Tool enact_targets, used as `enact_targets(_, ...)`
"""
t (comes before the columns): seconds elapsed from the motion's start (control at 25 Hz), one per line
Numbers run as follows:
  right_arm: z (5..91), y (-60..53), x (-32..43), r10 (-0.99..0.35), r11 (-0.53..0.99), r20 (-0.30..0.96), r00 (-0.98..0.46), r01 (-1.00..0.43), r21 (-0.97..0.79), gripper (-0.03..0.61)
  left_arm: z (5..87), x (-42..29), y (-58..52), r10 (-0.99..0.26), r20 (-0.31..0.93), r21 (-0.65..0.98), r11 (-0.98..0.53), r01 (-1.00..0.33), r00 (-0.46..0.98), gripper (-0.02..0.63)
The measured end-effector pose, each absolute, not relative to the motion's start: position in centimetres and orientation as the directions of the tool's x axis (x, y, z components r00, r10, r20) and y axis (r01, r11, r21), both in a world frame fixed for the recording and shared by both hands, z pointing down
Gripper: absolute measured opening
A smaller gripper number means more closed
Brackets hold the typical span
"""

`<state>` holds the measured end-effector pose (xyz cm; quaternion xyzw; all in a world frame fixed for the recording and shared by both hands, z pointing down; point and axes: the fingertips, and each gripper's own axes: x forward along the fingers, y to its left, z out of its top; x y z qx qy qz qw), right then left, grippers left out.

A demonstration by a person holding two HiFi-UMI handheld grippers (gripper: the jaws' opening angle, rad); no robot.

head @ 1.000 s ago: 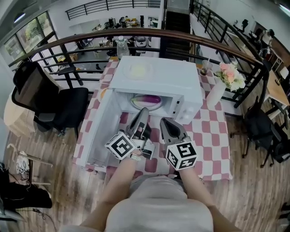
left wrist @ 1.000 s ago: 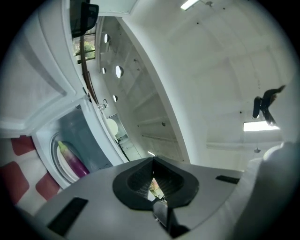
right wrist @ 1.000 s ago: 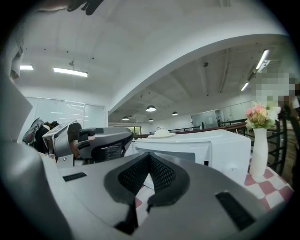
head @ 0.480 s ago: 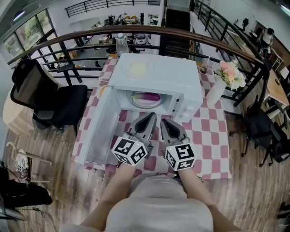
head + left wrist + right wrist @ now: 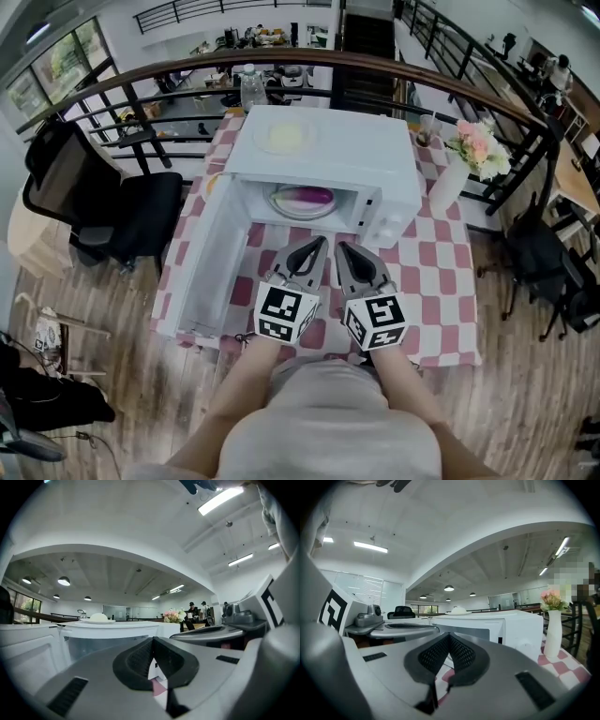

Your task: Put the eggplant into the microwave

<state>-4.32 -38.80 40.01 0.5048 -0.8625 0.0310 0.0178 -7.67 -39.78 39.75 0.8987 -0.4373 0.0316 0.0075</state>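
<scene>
The microwave (image 5: 323, 159) stands upper centre, its door (image 5: 202, 267) swung open leftward and a flower vase (image 5: 448, 192) at its right. The eggplant (image 5: 307, 198) lies inside, just above the left gripper (image 5: 316, 244) and right gripper (image 5: 343, 247), both pinched together and empty.

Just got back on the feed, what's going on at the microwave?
The eggplant lies on a plate inside the microwave, whose door hangs open at the left. The person holds the left gripper and right gripper side by side in front of the opening, both shut and empty.
</scene>
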Motion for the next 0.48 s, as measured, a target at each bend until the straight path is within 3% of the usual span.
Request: enact_targets(0.48, 40.41, -38.32, -5.20, -0.859, 0.506, 0.073, -0.507, -0.862, -0.032, 0.023, 40.06, -7.94, -39.69, -0.800, 0.107, -0.055, -0.598, -0.799, 0.591, 0.003)
